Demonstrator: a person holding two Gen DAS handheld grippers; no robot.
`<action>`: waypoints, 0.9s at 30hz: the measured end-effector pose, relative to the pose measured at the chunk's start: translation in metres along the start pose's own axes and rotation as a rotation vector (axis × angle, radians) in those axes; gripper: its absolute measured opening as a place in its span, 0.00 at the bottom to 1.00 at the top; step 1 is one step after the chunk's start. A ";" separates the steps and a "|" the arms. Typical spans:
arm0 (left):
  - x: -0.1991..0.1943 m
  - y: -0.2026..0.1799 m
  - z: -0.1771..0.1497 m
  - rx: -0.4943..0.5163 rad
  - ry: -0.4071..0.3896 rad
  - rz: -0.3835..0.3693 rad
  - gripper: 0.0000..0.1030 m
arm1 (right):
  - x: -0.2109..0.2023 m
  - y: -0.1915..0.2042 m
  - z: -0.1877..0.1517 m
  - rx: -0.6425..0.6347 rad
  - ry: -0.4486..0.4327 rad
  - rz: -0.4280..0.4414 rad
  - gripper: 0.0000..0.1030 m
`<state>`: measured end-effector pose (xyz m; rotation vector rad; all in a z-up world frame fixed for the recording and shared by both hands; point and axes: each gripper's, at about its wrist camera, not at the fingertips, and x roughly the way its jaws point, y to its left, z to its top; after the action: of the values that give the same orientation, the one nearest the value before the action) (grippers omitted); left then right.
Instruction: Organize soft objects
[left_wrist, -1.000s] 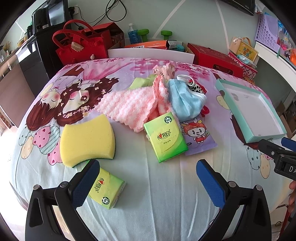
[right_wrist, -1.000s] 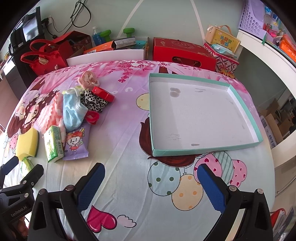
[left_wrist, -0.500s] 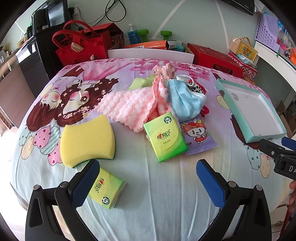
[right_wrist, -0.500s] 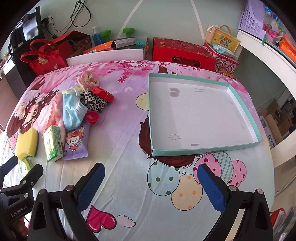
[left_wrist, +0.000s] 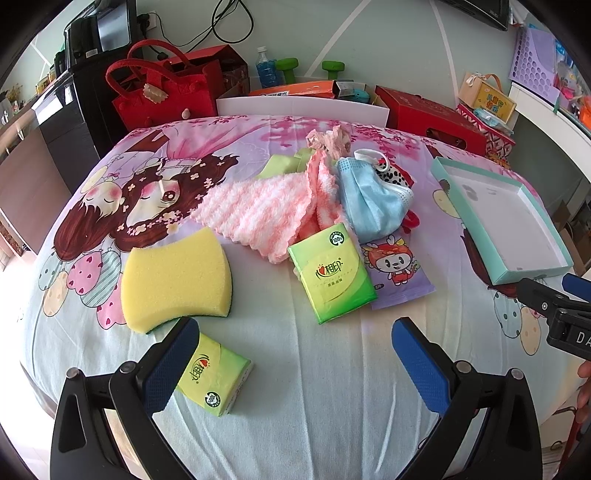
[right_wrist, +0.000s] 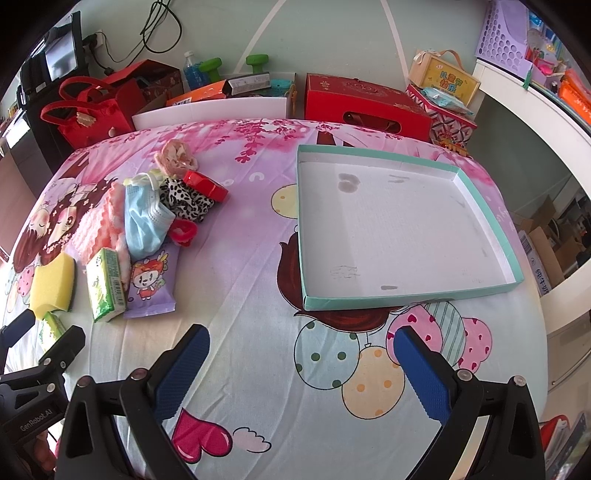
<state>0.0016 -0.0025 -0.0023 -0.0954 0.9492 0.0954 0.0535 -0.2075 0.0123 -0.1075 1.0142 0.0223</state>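
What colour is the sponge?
Yellow, with a thin green underside; the sponge shows best in the left wrist view.

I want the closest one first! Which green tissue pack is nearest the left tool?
The small green tissue pack right beside the left tool, below the yellow sponge. The other green pack lies farther off, against the pink towel.

Yellow sponge (left_wrist: 175, 275), green tissue packs (left_wrist: 330, 273), pink towel (left_wrist: 258, 212), perhaps mask (left_wrist: 373, 201), clustered beside tray (right_wrist: 399, 229).

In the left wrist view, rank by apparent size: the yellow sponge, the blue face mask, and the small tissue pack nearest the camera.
1. yellow sponge
2. blue face mask, though it lies farther off, so the gap is unsure
3. small tissue pack, partly hidden by a finger
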 end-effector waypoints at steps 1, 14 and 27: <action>0.000 0.000 0.000 0.000 -0.001 0.000 1.00 | 0.000 -0.001 0.000 0.000 0.000 0.000 0.98; -0.001 0.008 -0.001 -0.020 0.013 -0.003 1.00 | -0.001 0.006 0.001 -0.015 -0.004 0.003 0.98; -0.016 0.067 -0.008 -0.109 0.030 0.029 1.00 | -0.004 0.046 0.007 -0.087 -0.040 0.036 0.98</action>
<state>-0.0226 0.0622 0.0030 -0.1840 0.9751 0.1735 0.0542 -0.1609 0.0163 -0.1672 0.9750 0.1014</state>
